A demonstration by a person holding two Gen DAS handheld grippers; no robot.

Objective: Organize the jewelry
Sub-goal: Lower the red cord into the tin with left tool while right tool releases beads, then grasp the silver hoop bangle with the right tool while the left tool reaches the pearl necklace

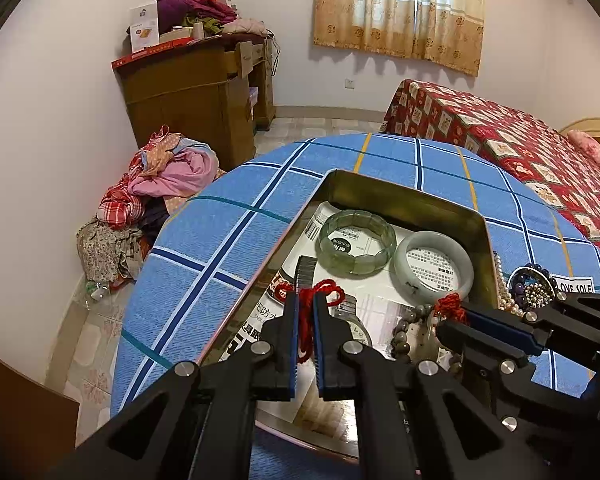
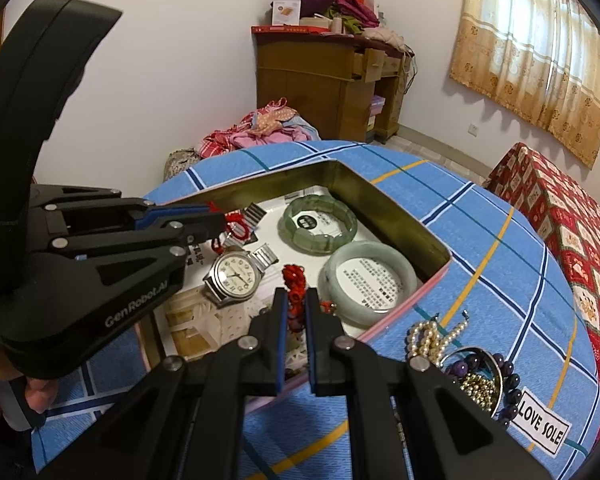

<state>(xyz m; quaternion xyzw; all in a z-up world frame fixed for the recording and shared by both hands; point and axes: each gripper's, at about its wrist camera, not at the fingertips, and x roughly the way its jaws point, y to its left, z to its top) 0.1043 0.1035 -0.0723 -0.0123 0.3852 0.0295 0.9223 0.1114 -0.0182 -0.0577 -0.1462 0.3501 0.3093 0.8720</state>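
Note:
A metal tin box [image 1: 404, 194] [image 2: 396, 216] on the blue checked table holds a green segmented bracelet [image 1: 356, 242] [image 2: 320, 224], a pale jade bangle [image 1: 434, 266] [image 2: 368, 282] and a silver wristwatch [image 2: 236, 274]. My left gripper [image 1: 306, 300] [image 2: 220, 222] is shut on a red cord [image 1: 320, 292] [image 2: 236, 224] over the box. My right gripper [image 2: 296, 296] [image 1: 454, 316] is shut on another red knotted cord [image 2: 294, 280] [image 1: 450, 306] that carries brown beads [image 1: 404, 336].
A small dish [image 2: 480, 376] [image 1: 534, 286] with purple and gold beads sits right of the box, with a pearl strand [image 2: 432, 338] beside it and a "LOVE SOLE" label [image 2: 540, 426]. A red-covered bed [image 1: 520, 148] stands right, a wooden desk [image 1: 196, 92] and clothes pile [image 1: 164, 176] behind.

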